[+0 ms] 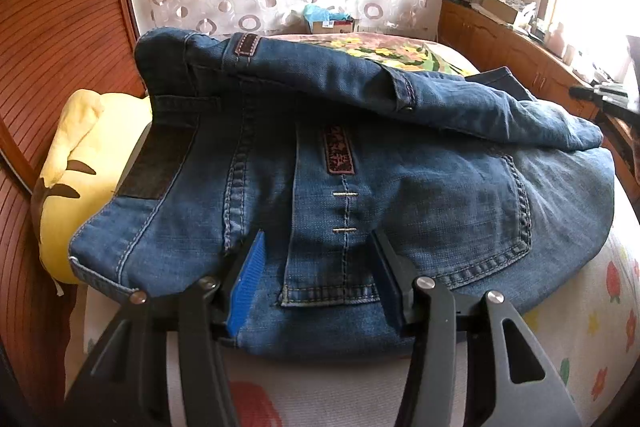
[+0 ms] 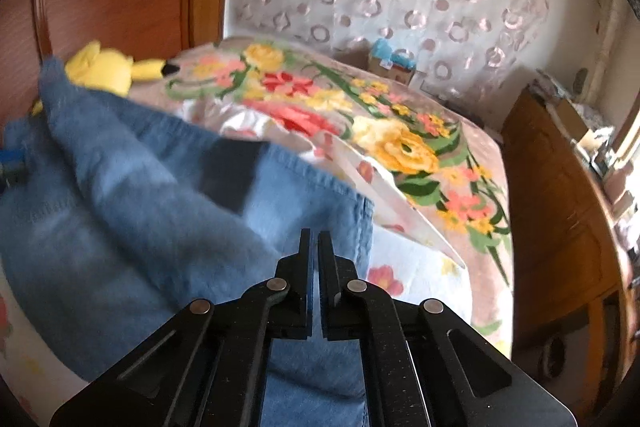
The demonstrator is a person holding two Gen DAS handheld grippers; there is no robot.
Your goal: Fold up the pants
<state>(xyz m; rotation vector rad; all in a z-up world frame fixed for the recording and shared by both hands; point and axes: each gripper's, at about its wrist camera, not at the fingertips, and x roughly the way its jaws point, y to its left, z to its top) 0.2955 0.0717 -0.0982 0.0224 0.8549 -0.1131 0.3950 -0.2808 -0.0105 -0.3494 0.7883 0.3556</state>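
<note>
Blue jeans [image 1: 360,163] lie bunched on the bed, back pocket and waistband facing up, a fold of denim draped across the top. My left gripper [image 1: 318,247] is open, its fingers resting on the jeans on either side of the seam below the pocket patch. In the right wrist view the jeans [image 2: 132,195] spread to the left, blurred. My right gripper [image 2: 314,239] is shut over the jeans' edge; I cannot tell whether fabric is pinched between the fingers.
A yellow plush toy [image 1: 76,179] lies left of the jeans by the wooden headboard [image 1: 60,27]. A floral blanket [image 2: 400,131] covers the bed's far part. A wooden cabinet [image 2: 560,207] stands along the right. A box [image 1: 332,23] sits beyond the bed.
</note>
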